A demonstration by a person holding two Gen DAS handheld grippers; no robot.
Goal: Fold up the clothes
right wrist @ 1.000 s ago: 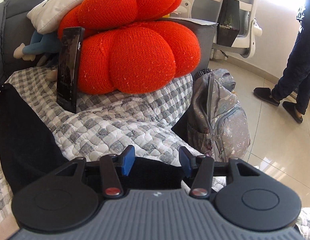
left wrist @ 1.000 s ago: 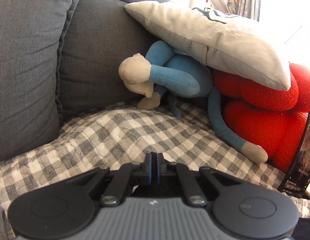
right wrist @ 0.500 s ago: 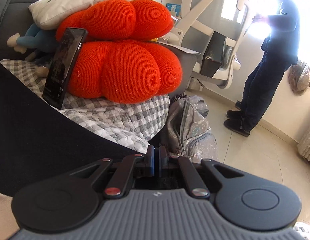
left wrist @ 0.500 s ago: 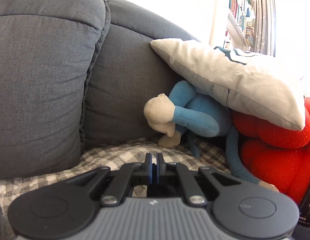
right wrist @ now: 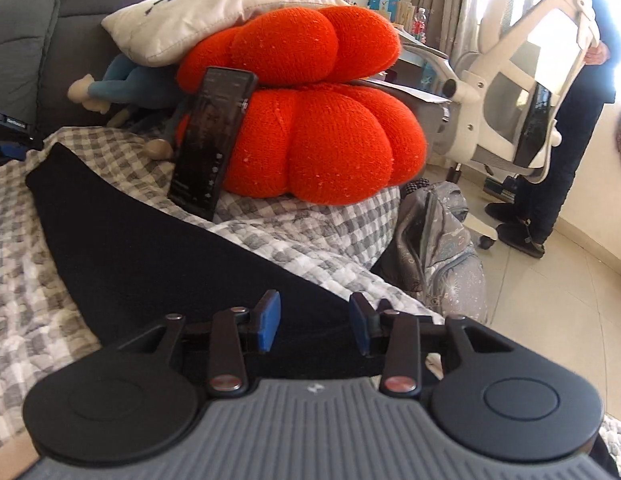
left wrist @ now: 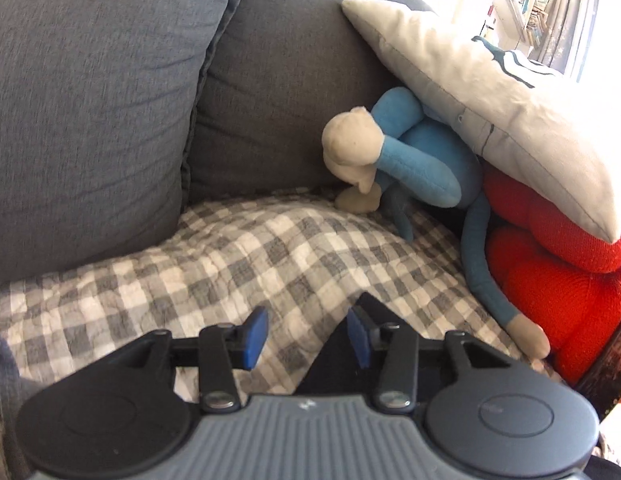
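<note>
Left claw (left wrist: pixel 306 334): jaws part-way apart, having just opened from shut. Nothing pinched between the blue pads (left wrist: pixel 254 336). A corner of the black garment (left wrist: pixel 334 364) lies below the right-hand finger, peaking up beside it; cannot tell whether pad and cloth touch.

Right claw (right wrist: pixel 313 322): jaws likewise part-way apart, just reopened after a close. Pads free, with the garment (right wrist: pixel 158 256) spread beneath and ahead of them.

Garment location: lying on the checked quilt (left wrist: pixel 214 268) that covers the sofa seat. In the right view it runs as a long dark band from far left, near the other claw at the frame edge, to under the right claw. One edge curves smoothly; surface looks flat.

Surroundings:
- Grey sofa (left wrist: pixel 94 92) back cushions behind the quilt.
- Blue plush toy (left wrist: pixel 414 160) slumped against the backrest, one long arm trailing down onto the quilt.
- White pillow (left wrist: pixel 490 104) lying over the toy and over the orange cushion (right wrist: pixel 310 120).
- Dark phone (right wrist: pixel 210 140) propped upright against the orange cushion, its foot on the quilt just beside the garment's far edge.
- Grey backpack (right wrist: pixel 438 248) on the floor against the sofa's end.
- White office chair (right wrist: pixel 522 92) beyond, a person (right wrist: pixel 570 120) in dark clothes standing behind it, hand on its frame.
</note>
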